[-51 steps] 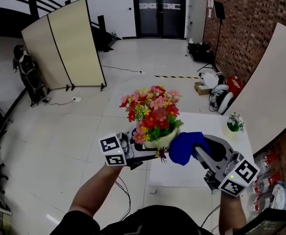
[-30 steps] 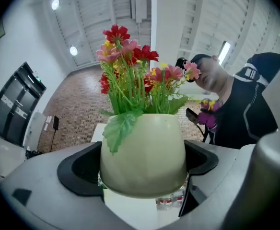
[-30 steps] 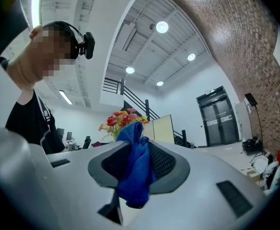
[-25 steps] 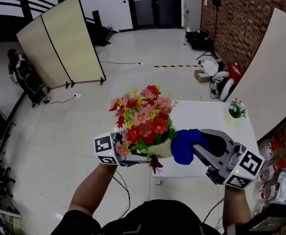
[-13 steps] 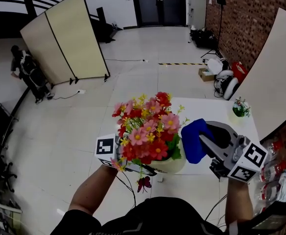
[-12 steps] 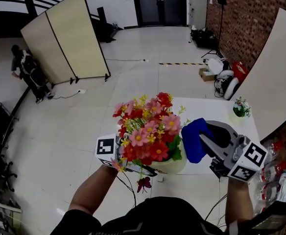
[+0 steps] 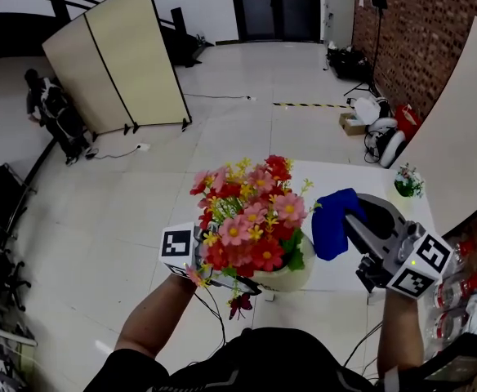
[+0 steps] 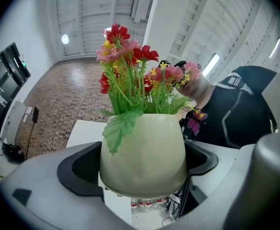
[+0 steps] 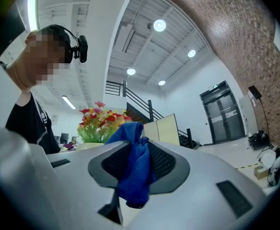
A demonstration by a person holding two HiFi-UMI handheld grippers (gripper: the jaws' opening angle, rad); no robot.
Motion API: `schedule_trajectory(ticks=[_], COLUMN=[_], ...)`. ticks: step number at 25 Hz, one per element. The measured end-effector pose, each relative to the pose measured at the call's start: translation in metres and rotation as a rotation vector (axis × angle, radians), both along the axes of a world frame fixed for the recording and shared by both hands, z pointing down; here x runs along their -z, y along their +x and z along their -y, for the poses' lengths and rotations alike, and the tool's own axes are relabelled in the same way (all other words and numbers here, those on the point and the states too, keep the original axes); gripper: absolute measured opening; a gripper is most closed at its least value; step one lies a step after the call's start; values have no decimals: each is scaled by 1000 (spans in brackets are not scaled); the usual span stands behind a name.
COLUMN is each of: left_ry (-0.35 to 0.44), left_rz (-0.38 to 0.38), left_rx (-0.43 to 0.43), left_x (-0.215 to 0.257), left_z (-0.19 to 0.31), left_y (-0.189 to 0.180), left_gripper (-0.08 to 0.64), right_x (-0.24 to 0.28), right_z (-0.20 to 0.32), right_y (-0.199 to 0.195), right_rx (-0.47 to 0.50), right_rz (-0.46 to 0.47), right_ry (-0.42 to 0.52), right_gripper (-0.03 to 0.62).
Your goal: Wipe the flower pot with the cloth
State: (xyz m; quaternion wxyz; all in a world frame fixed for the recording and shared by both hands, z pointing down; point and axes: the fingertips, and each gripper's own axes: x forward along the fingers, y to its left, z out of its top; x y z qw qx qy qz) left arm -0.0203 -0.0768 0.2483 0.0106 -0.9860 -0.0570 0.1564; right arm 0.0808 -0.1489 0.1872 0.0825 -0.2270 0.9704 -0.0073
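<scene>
A cream flower pot (image 7: 291, 277) full of red, pink and yellow flowers (image 7: 249, 220) is held in the air, tilted toward me, with my left gripper (image 7: 222, 278) shut on its sides. In the left gripper view the pot (image 8: 144, 152) fills the space between both jaws. My right gripper (image 7: 349, 227) is shut on a blue cloth (image 7: 335, 221), which hangs just right of the pot with a small gap between them. The right gripper view shows the cloth (image 9: 134, 167) pinched between the jaws and the flowers (image 9: 101, 121) beyond it.
A white table (image 7: 359, 188) lies below and beyond the pot, with a small potted plant (image 7: 407, 181) at its far right. Bottles (image 7: 447, 322) stand by the brick wall on the right. A folding screen (image 7: 116, 64) and a person (image 7: 52, 113) are far left.
Over two seconds the pot has come nearer and tipped toward me. The right gripper with the cloth has drawn a little up and to the right, away from the pot.
</scene>
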Motion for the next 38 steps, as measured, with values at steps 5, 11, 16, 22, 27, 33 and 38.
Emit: schedule_trajectory(ticks=[5,11,16,22,27,33,38], left_ry=[16,0,-23,-3,14,11,3], left_rz=[5,-11,-23,17,34,33,28], left_rx=[-15,2,49,87,54,40,37], left_x=[6,7,0,-10,-11,-22,-23], left_z=[-8,-8,-1,10,6,18,35], left_y=[-4,-2,-2,-7,-11,3,12], left_gripper=[522,522,522,522,522,522,522], right_x=[-6,-20,-22,-21,-10,-15,-15], right_z=[30,21,11,7,-7,-19,-23], right_y=[-15,-63,-61,-50,-45,-14,5], right_rx=[-54,111,252,251,205,126,71], right_rz=[-22,-85,-33,-12,-13,-8,-1], right_ry=[-5,4,-49,-51,-41,-40,-48], right_gripper=[97,97,97,97,97,97,97])
